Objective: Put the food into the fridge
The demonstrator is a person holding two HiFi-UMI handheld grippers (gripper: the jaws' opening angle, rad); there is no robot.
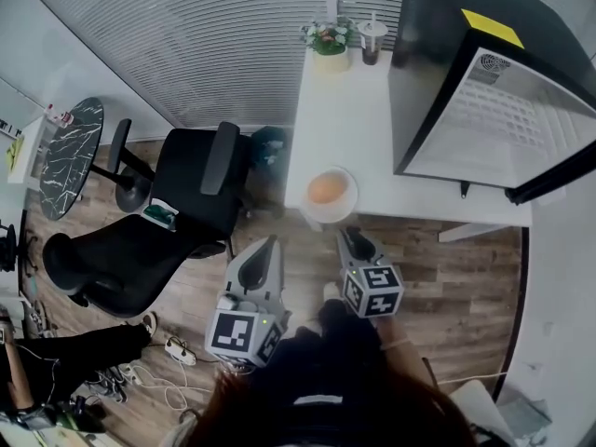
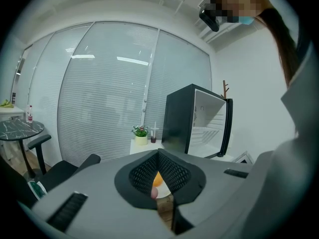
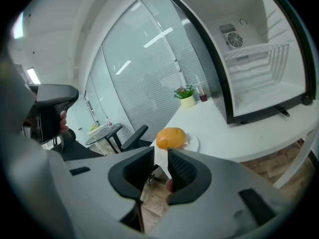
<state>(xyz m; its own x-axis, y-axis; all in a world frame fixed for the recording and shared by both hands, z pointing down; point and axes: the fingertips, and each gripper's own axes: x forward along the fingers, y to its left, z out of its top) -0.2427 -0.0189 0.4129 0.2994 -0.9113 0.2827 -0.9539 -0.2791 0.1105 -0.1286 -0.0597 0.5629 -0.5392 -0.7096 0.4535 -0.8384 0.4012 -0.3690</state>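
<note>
A round, dark, marble-patterned side table [image 1: 70, 156] stands at nine o'clock in the head view. Beside it is a black office chair [image 1: 177, 203] on the wooden plank floor [image 1: 447, 277]. A white power strip with tangled cables [image 1: 177, 350] lies at seven o'clock.

The left gripper [image 1: 271, 240], grey with a marker cube, hangs over the floor at eight o'clock of the round white plate [image 1: 346, 205] and short of the counter edge. Its own view shows the jaws [image 2: 159, 153] brought together at the tips with nothing held. Only a sliver of the orange food shows through the slit below them.

The rounded orange piece of food [image 1: 323, 189] lies on that plate at the near edge of the long white counter [image 1: 354, 128]. It is outside the fridge and well apart from it. At twelve o'clock of the plate, at the counter's far end against the white slatted blinds [image 1: 214, 35], stand a small potted plant in a pale pot [image 1: 328, 43] and a dark drink cup with a straw [image 1: 372, 43].

The right gripper [image 1: 346, 236] is at five o'clock of the plate and points towards it. Its view shows the jaws [image 3: 160, 156] standing partly apart with nothing between them. The orange food [image 3: 171, 137] is just beyond their tips.

At two o'clock of the plate sits the black countertop fridge [image 1: 438, 54]. Its door is swung wide, showing the white interior with its wire shelf [image 1: 503, 119].
</note>
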